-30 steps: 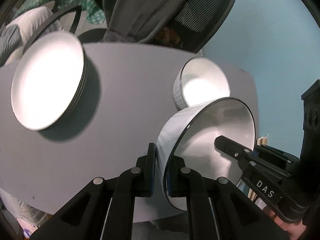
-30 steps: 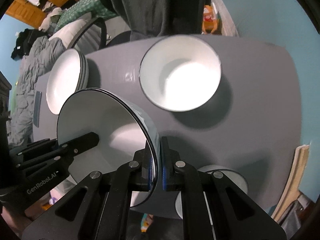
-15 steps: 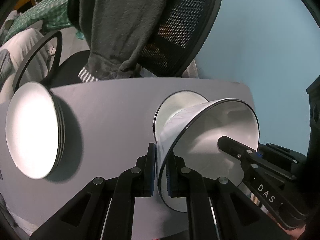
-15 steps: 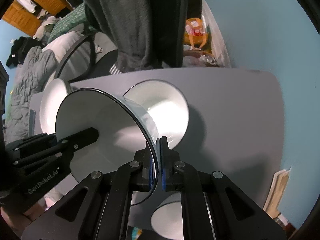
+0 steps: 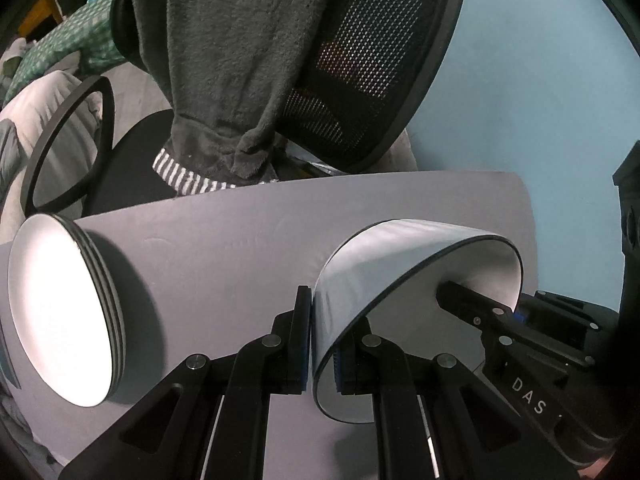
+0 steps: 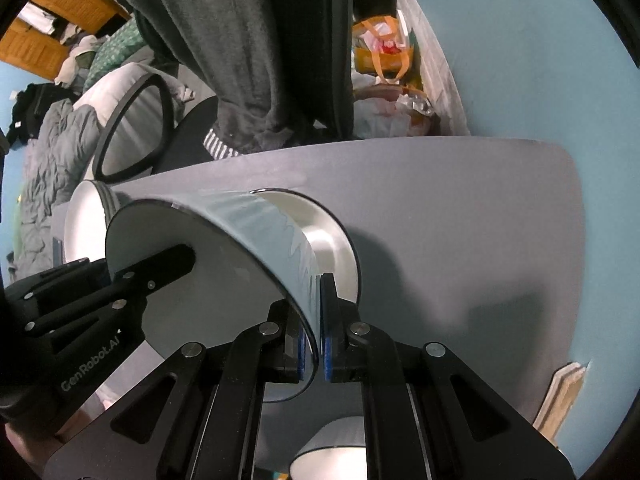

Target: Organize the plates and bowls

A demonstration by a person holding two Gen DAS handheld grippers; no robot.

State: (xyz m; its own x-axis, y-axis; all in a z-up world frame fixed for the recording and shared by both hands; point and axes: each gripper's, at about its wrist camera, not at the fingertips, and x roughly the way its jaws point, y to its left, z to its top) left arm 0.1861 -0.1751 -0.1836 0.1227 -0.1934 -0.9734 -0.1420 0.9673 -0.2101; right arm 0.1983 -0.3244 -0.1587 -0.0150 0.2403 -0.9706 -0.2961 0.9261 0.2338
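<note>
Left wrist view: your left gripper is pinched on the near wall of the bowl, one pad outside, one inside. Your right gripper reaches in from the right and bites the opposite rim. The bowl hangs tilted between the two, above the table. A plate stack sits well off to the left of the fingers; a chair with a dark cloth over it stands beyond the far table edge. Whatever lies under the bowl is hidden here. Right wrist view: right gripper is clamped on the bowl wall, left gripper visible holding the far side. Just ahead of the fingers, partly behind the held bowl, a second bowl sits on the table; a third bowl shows below, cut off by the gripper body. Plate stack is mostly hidden at left. Step, as judged: carrying the bowl to nest it in the second one. Next: level it, centre it over that bowl, lower, then release both grips together. The gap between the two bowls cannot be read.
</note>
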